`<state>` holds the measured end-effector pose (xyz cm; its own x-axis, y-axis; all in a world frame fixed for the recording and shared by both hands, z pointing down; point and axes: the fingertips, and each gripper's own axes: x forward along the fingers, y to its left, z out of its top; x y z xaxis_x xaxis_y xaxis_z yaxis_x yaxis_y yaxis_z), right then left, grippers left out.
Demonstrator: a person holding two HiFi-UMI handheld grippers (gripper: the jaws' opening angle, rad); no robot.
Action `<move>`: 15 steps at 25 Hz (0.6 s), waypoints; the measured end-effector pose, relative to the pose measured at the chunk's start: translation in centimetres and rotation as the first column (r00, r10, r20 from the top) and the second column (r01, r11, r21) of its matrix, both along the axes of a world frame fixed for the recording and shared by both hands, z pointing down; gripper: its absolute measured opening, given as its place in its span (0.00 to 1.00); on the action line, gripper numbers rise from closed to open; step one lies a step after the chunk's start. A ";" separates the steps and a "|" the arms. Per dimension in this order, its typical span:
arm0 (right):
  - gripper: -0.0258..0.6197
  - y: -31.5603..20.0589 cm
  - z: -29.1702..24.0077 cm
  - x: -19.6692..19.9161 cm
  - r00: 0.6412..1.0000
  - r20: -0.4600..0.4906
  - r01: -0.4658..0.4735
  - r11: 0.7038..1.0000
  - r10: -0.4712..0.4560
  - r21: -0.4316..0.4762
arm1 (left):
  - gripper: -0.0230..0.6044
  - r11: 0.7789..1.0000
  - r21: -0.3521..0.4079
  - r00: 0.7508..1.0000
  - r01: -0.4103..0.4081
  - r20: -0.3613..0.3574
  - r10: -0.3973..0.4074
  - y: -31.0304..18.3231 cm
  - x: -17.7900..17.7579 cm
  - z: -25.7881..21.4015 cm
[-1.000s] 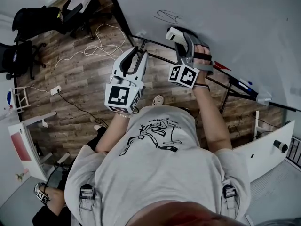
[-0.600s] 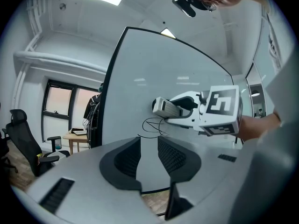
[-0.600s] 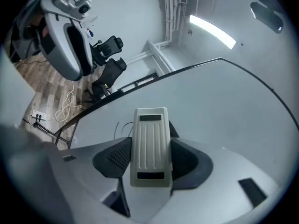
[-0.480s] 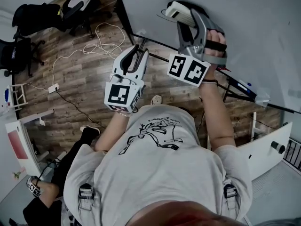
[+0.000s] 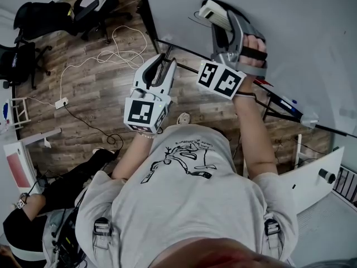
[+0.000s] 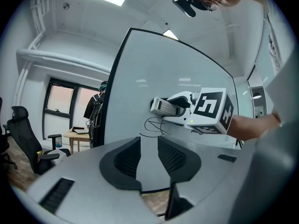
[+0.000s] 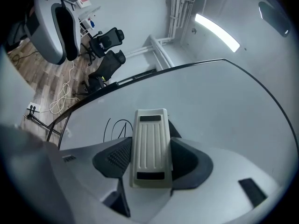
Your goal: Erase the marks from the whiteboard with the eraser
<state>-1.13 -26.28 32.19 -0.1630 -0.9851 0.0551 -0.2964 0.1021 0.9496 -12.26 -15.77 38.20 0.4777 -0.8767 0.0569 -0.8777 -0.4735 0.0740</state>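
We're in an office here: black swivel chairs (image 5: pixel 39 18) on a brown wood-plank floor (image 5: pixel 95 94), a big white whiteboard (image 5: pixel 290 38), loose white cables (image 5: pixel 106 57) trailing.

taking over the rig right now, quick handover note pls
The left gripper is open and empty, fingers apart, facing the whiteboard.
The right gripper is shut on the eraser, held up at the board just beside the black scribble.
Done: eraser in hand and brought to the scribble.
Left: the scribble looks unwiped, so rub it off. I cannot tell if the eraser touches the board.
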 end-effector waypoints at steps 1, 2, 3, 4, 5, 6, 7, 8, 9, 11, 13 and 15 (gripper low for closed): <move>0.44 -0.1 0.0 0.0 1.000 -0.002 -0.003 1.000 0.003 0.004 | 0.23 1.000 -0.001 1.000 0.000 0.000 0.000 0.0 0.0 0.0; 0.44 -0.1 0.1 -0.1 1.000 -0.005 -0.005 1.000 0.005 0.007 | 0.23 1.000 -0.002 1.000 -0.001 0.000 0.001 -0.1 -0.1 0.0; 0.44 -0.1 0.2 -0.1 1.000 -0.007 -0.007 1.000 0.007 0.009 | 0.23 1.000 -0.004 1.000 -0.001 0.001 0.001 0.0 -0.1 0.1; 0.44 -0.1 0.3 -0.2 1.000 -0.010 -0.007 1.000 0.007 0.009 | 0.23 1.000 -0.005 1.000 -0.002 0.002 0.002 0.0 -0.1 0.1; 0.44 -0.1 0.4 -0.2 1.000 -0.012 -0.007 1.000 0.008 0.007 | 0.23 1.000 -0.005 1.000 -0.002 0.002 0.002 0.0 -0.1 0.1; 0.44 -0.1 0.6 -0.3 1.000 -0.014 -0.007 1.000 0.007 0.005 | 0.23 1.000 -0.004 1.000 -0.003 0.001 0.003 0.0 -0.1 0.1; 0.44 -0.1 0.9 -0.3 1.000 -0.016 -0.007 1.000 0.007 0.002 | 0.23 1.000 -0.003 1.000 -0.002 0.000 0.002 0.0 -0.1 0.1; 0.44 -0.1 1.1 -0.3 1.000 -0.018 -0.007 1.000 0.007 -0.002 | 0.23 1.000 -0.003 1.000 -0.002 0.000 0.002 0.0 0.0 0.1; 0.44 -0.1 1.3 -0.3 1.000 -0.020 -0.007 1.000 0.007 -0.005 | 0.23 1.000 -0.002 1.000 -0.002 0.000 0.002 0.0 0.0 0.0; 0.44 -0.1 1.7 -0.3 1.000 -0.022 -0.008 1.000 0.008 -0.009 | 0.23 1.000 -0.003 1.000 -0.001 -0.001 0.001 0.1 0.1 0.0; 0.44 -0.3 1.9 -0.4 1.000 -0.023 -0.010 1.000 0.009 -0.010 | 0.23 1.000 -0.004 1.000 0.001 -0.001 -0.001 0.1 -0.1 0.0; 0.44 -0.4 2.4 -0.6 1.000 -0.025 -0.010 1.000 0.010 -0.015 | 0.23 1.000 -0.006 1.000 0.003 -0.001 -0.003 0.1 -0.3 0.1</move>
<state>-1.71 -26.67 34.56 -0.1514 -0.9857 0.0736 -0.2736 0.1133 0.9551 -12.53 -15.71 38.34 0.4750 -0.8778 0.0618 -0.8791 -0.4702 0.0781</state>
